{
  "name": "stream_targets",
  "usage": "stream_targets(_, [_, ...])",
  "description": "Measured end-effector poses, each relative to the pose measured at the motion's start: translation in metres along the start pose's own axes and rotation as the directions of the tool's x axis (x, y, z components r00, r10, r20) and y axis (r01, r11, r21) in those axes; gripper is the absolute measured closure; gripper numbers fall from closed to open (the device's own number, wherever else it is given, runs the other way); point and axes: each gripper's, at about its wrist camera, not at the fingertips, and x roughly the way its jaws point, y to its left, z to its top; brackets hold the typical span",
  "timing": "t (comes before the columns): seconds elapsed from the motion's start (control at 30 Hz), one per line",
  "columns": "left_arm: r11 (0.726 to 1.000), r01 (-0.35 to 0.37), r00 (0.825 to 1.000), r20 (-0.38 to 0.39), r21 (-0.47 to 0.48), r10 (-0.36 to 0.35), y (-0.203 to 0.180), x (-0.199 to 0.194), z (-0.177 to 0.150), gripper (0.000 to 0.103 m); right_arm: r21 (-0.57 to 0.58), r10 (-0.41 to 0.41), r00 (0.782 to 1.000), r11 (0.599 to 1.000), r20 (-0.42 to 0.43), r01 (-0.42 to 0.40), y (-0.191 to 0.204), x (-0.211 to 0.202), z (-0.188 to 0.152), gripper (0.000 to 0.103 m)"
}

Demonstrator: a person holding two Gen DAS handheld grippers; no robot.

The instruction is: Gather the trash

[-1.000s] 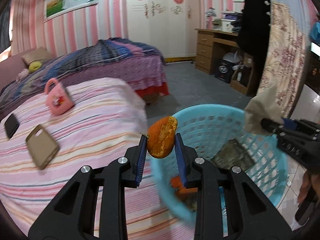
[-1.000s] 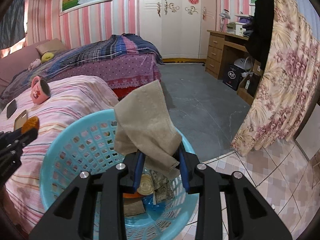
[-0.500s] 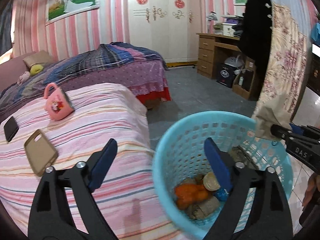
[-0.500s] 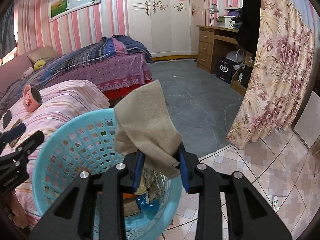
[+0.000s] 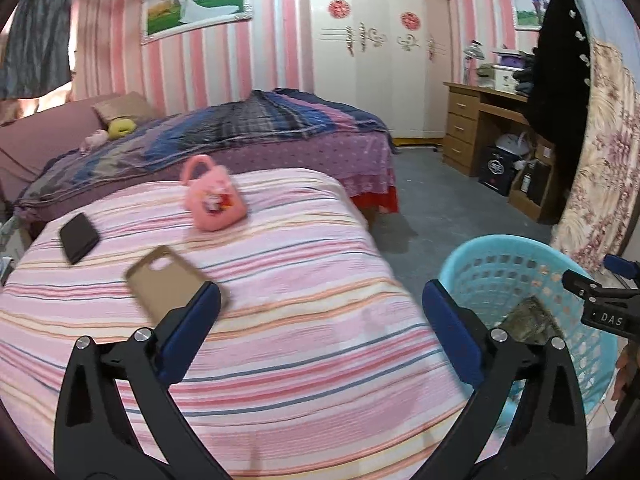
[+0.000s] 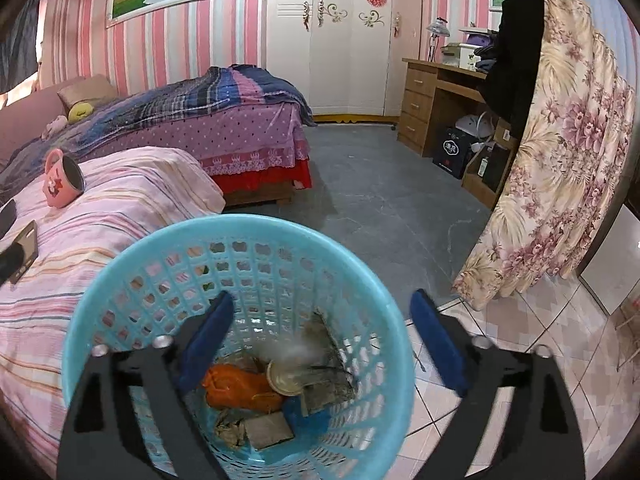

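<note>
Both jaws have just been opened wide, nothing gripped. Left gripper (image 5: 320, 316) is flanked by a tan phone case (image 5: 172, 286); below the right gripper (image 6: 320, 332), blurred trash (image 6: 264, 392) is seen inside the light-blue plastic basket (image 6: 120, 280).

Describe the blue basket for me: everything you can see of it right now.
The blue basket is a round, light-blue plastic bin with lattice walls and a smooth rim. It stands upright on the tiled floor, close against the edge of the striped bed. At its bottom lie an orange peel, a round lid-like piece, a blue scrap and brownish paper or card bits. The right tongs hang open over its mouth, touching nothing.
</note>
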Motion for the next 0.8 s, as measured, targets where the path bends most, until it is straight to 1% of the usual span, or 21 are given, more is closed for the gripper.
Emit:
stream_targets(0.07, [1.000, -0.015, 1.000, 0.001, -0.013, 0.015, 0.015, -0.006, -0.001, 0.006, -0.012, -0.008, 1.000, 1.000, 0.005, 0.008, 0.005, -0.002, -0.001, 0.007])
stream_targets(0.17, [0.999, -0.037, 0.999, 0.000, -0.026, 0.037, 0.038, -0.018, -0.005, 0.006, 0.005, 0.023, 1.000, 1.000, 0.013, -0.023, 0.013, -0.009, -0.001, 0.005])
stream_targets(0.27, [0.998, -0.059, 0.998, 0.001, -0.035, 0.059, 0.056, -0.030, -0.011, 0.006, 0.015, 0.032, 0.999, 0.999, 0.021, -0.032, 0.015, -0.014, -0.002, 0.005])
stream_targets(0.37, [0.996, -0.083, 0.997, 0.005, -0.038, 0.083, 0.072, -0.040, -0.018, 0.005, 0.031, 0.045, 0.998, 0.998, 0.049, -0.046, 0.025, -0.027, -0.003, 0.005])
stream_targets(0.5, [0.992, -0.105, 0.994, 0.002, -0.066, 0.105, 0.097, -0.059, -0.030, 0.005, 0.018, 0.050, 0.996, 0.999, 0.073, -0.051, 0.043, -0.036, -0.005, 0.005])
stream_targets(0.6, [0.990, -0.124, 0.992, 0.006, -0.069, 0.125, 0.111, -0.072, -0.042, 0.005, 0.003, 0.070, 0.992, 0.997, 0.102, -0.071, 0.062, -0.050, -0.009, 0.005])
stream_targets(0.77, [0.989, -0.136, 0.991, 0.011, -0.064, 0.137, 0.126, -0.091, -0.058, 0.005, -0.024, 0.079, 0.991, 0.997, 0.106, -0.076, 0.083, -0.068, -0.015, 0.005])
stream_targets(0.8, [0.989, -0.136, 0.990, 0.015, -0.067, 0.137, 0.129, -0.095, -0.060, 0.005, -0.032, 0.095, 0.990, 0.995, 0.102, -0.093, 0.092, -0.076, -0.021, 0.005])
